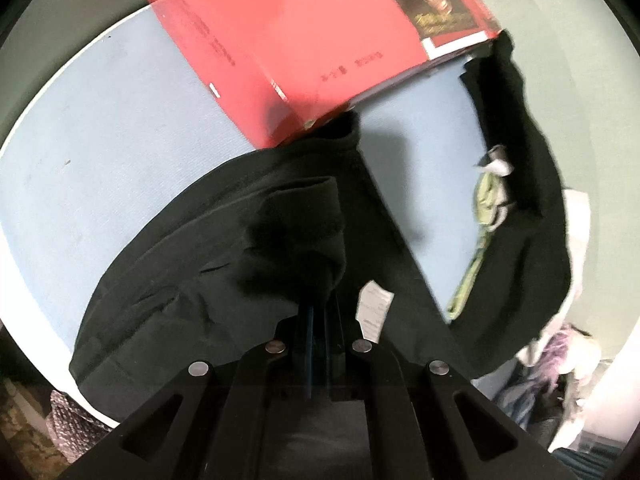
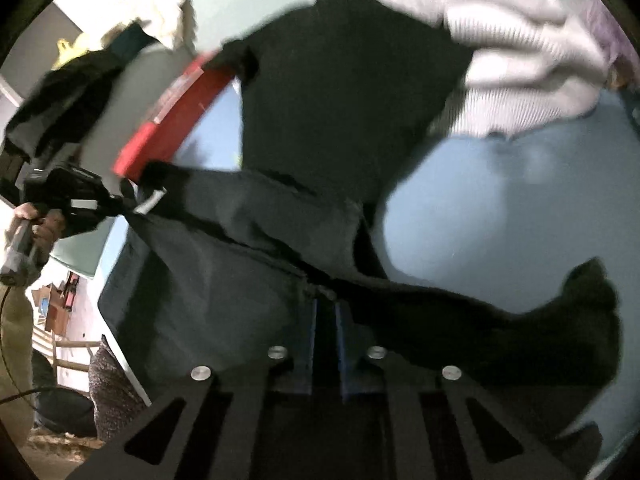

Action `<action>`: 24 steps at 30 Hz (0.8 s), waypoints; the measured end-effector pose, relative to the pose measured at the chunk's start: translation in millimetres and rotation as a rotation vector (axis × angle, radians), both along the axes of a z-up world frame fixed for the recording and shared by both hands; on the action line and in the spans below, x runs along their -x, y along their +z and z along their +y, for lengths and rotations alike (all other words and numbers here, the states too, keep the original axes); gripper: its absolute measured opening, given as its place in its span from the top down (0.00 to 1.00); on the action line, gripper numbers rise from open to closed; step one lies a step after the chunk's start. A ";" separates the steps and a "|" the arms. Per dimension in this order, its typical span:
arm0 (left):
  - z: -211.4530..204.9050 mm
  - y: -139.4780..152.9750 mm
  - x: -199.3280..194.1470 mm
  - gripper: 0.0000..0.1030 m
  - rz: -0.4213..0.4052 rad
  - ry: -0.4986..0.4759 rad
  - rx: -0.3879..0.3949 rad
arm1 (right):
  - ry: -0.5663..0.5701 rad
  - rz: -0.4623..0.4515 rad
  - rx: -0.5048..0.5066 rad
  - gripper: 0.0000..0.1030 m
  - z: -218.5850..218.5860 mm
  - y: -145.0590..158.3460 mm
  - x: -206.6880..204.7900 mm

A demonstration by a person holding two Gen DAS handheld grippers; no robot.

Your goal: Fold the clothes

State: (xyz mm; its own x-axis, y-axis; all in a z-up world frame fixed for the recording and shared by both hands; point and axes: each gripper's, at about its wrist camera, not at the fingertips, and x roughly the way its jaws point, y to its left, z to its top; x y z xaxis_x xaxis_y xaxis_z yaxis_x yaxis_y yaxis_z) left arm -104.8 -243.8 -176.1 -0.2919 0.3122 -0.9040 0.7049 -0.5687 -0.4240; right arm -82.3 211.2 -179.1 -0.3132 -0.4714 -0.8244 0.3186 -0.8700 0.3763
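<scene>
A black fabric garment [image 1: 224, 264] lies spread over a pale blue table top [image 1: 120, 128], with one part folded back on itself and a small white care label [image 1: 374, 306] showing on its inner side. The left gripper [image 1: 318, 304] has its jaws drawn together on a bunched fold of this dark cloth, the fabric draping over the blue fingertips [image 1: 310, 312]. Seen from the right wrist, the same garment [image 2: 344, 92] stretches up and across the table [image 2: 500, 208], and the right gripper [image 2: 326, 300] is pinched on its edge near a seam, jaws nearly together with cloth between them. Off to that view's left, a person's hand [image 2: 38, 226] grips the handle of the left gripper [image 2: 138, 204], which is holding the cloth's far end. A large red hardcover book [image 1: 304, 48] lies at the far side of the table, its corner touching the black garment. To the right, beyond the cloth, sits a heap of other clothes, among them a white ribbed knit piece [image 2: 520, 60] and something pale green [image 1: 486, 208] tucked against another stretch of the dark fabric.
</scene>
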 end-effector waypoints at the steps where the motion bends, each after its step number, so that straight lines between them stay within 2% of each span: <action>1: -0.8 2.8 0.6 0.96 0.015 0.004 -0.005 | 0.000 0.026 0.005 0.92 0.7 8.4 -4.9; 7: -11.7 31.4 10.2 0.96 0.123 0.041 -0.007 | -0.018 0.134 0.070 0.92 9.8 52.9 -9.8; 11: -12.6 33.9 31.5 0.96 0.163 0.057 0.006 | -0.053 0.139 0.054 0.92 12.4 49.4 8.7; 16: -3.6 15.6 64.2 0.94 0.162 0.085 0.069 | -0.086 0.131 0.013 0.91 4.8 34.7 29.0; 17: -1.8 11.8 68.9 0.89 0.165 0.092 0.073 | -0.097 0.129 -0.004 0.86 3.5 30.1 32.7; 19: -1.2 11.7 69.3 0.65 0.204 0.124 0.060 | -0.133 0.115 -0.037 0.61 3.7 20.4 40.0; 20: -1.8 13.3 67.5 0.43 0.234 0.141 0.048 | -0.160 0.102 -0.037 0.47 7.3 17.7 42.4; 21: -3.5 17.3 63.4 0.29 0.279 0.155 0.030 | -0.191 0.092 -0.022 0.46 13.2 18.0 43.2; 22: -5.7 24.8 57.3 0.28 0.333 0.166 0.009 | -0.221 0.084 -0.006 0.46 19.4 18.6 43.9; 24: -10.3 41.3 41.2 0.27 0.434 0.163 -0.021 | -0.286 0.082 0.054 0.39 38.6 27.1 38.0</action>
